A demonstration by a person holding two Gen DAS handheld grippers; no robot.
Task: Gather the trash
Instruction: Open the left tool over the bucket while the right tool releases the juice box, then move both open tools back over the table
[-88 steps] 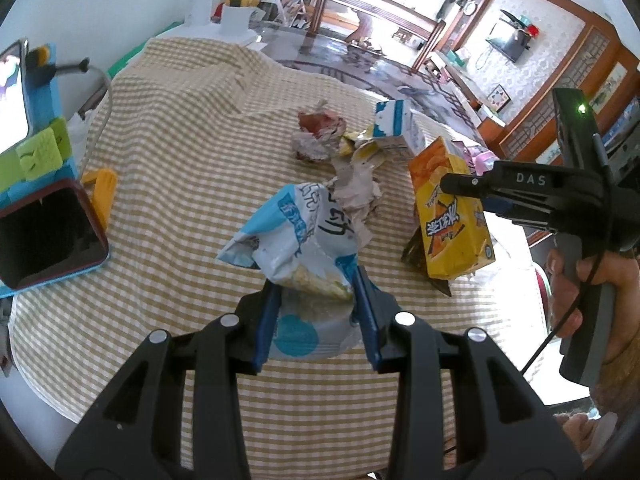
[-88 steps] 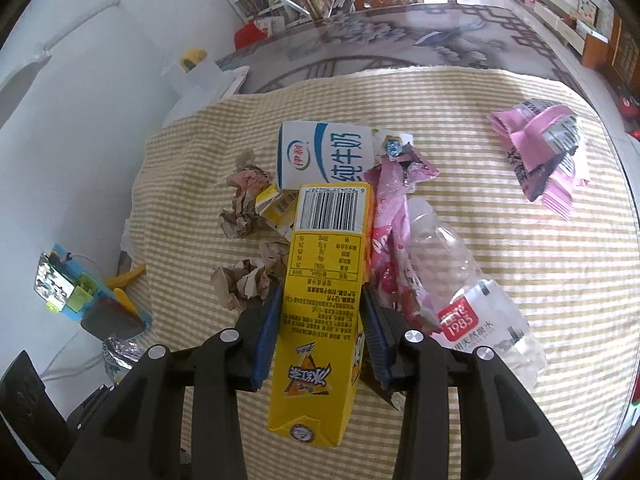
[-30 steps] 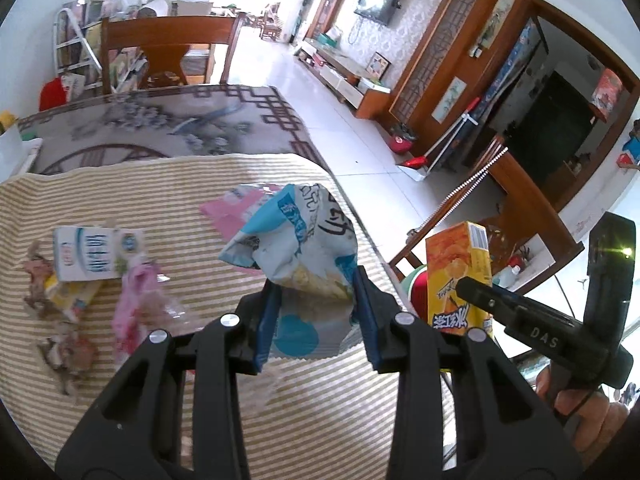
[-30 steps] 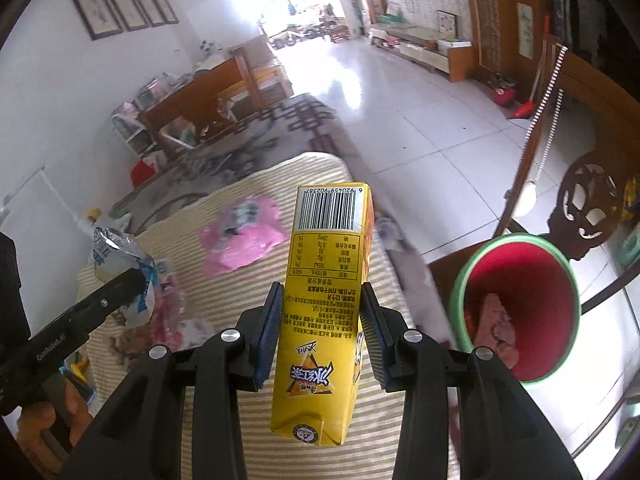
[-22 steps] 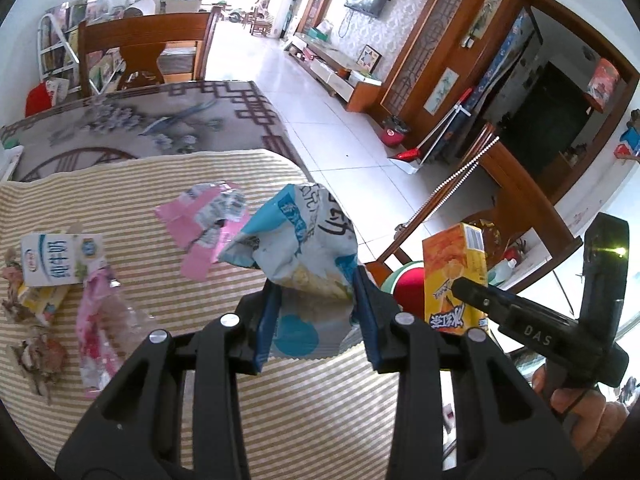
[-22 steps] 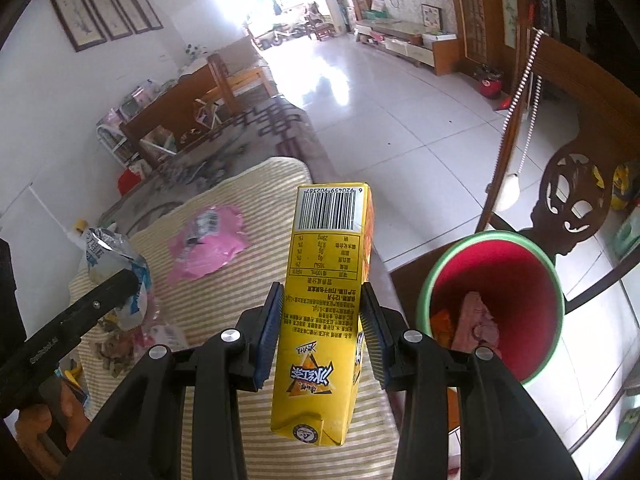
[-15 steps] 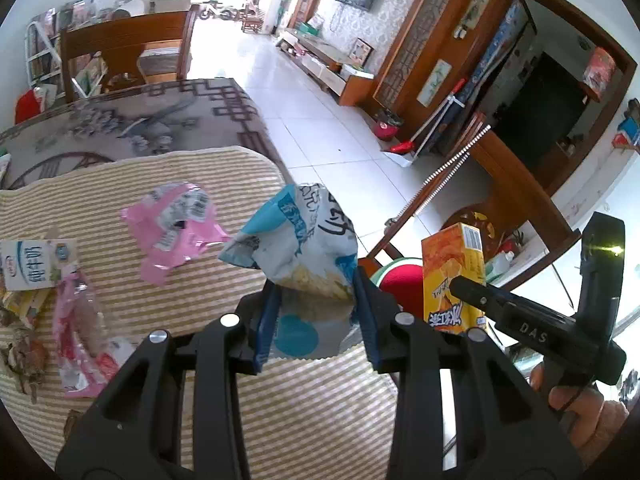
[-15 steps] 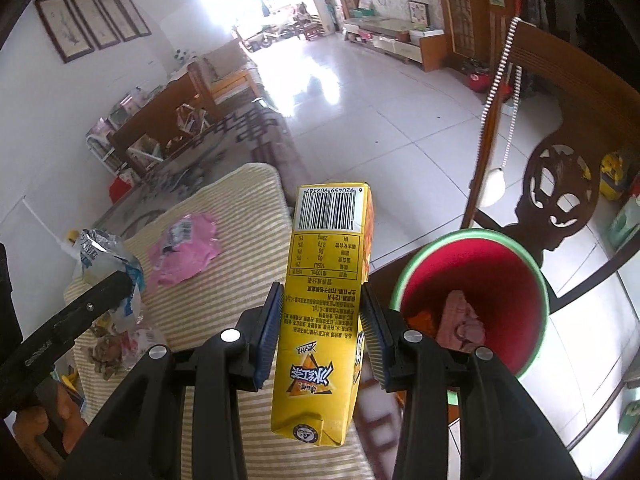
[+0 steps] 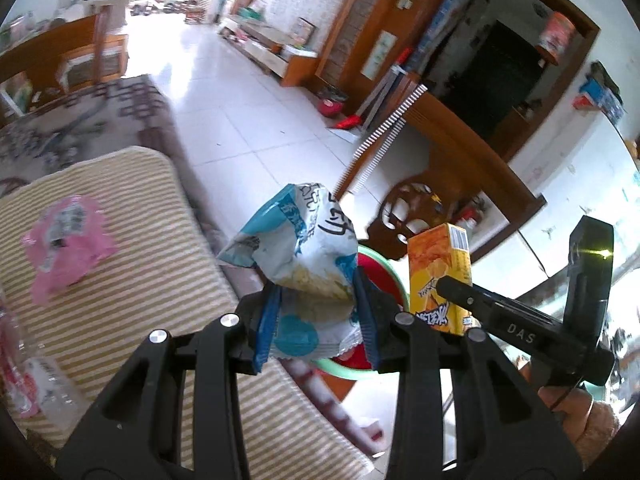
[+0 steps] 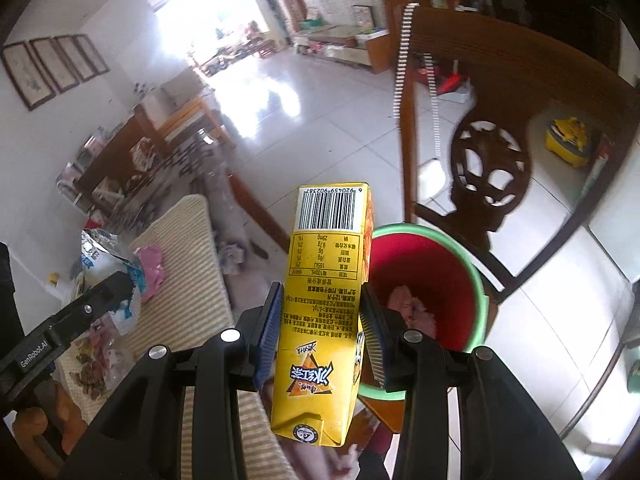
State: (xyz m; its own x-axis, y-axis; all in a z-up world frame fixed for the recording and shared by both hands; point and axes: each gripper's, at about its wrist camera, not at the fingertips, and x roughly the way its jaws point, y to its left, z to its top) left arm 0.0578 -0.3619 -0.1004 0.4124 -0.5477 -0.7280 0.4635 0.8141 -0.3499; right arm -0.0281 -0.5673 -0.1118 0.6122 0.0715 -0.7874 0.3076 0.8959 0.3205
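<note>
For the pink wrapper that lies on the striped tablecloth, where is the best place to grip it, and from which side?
Grip the pink wrapper at its raised, crumpled middle, coming from above. It lies flat and alone on the tablecloth, so a side approach would probably only push it; puckered folds give the pads something to pinch.

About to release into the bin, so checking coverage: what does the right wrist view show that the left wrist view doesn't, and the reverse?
Only the right wrist view shows inside the red bucket: pink trash lies at the bottom. It also shows the barcode face of the yellow carton gripped by the right gripper.

Only the left wrist view shows the front of the blue-and-white snack bag clamped in the left gripper, and the clear plastic bottle on the table.

Both show the carton, the bag, the bucket, the pink wrapper, the striped tablecloth and the wooden chair.
</note>
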